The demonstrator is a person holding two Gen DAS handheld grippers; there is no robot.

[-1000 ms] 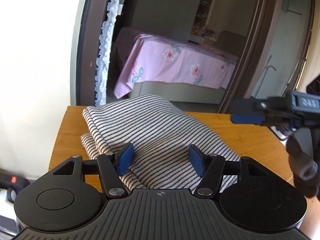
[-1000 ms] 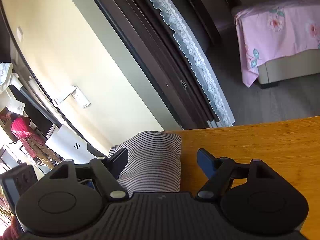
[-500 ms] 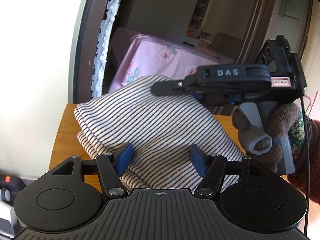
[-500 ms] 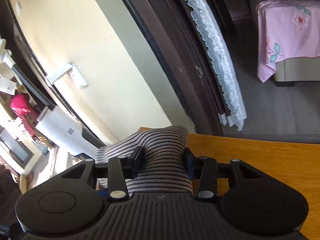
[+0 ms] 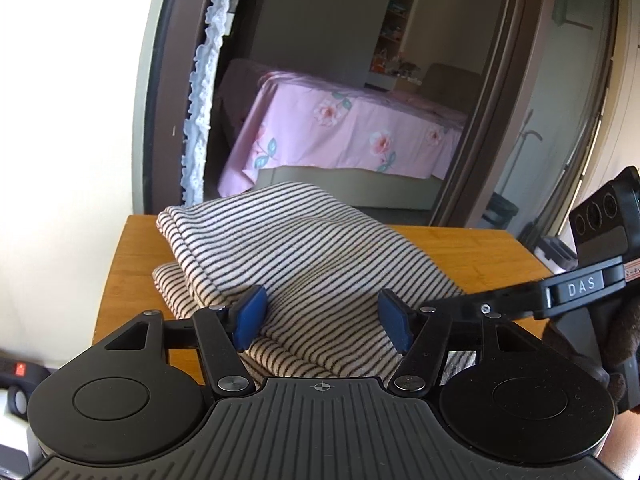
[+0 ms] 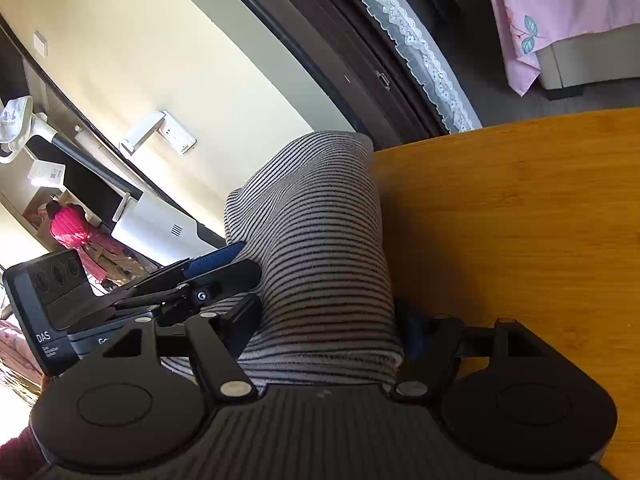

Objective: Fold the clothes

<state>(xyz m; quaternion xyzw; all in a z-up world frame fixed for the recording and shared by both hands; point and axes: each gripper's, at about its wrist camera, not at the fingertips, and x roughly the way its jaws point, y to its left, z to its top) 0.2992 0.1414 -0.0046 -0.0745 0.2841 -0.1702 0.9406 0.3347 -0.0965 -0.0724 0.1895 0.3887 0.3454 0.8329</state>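
The folded striped cloth point(image 5: 304, 264) is lying on the wooden table point(image 5: 472, 248), toward its 9 o'clock edge. The left gripper point(image 5: 322, 318) is sitting with fingers spread, straddling the cloth's near edge. The right gripper point(image 6: 328, 320) is squeezing the cloth's end between its pads, at 3 o'clock in the left view.

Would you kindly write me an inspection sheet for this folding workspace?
Surface: wooden table, bare right of the cloth.
Job's things: striped garment, folded in layers on the table.
Clutter: nothing seen.
Grippers: left gripper open, fingers either side of the garment's near edge; right gripper shut on the garment.
Cables: nothing seen.
Surroundings: doorway with lace curtain; pink bed beyond.
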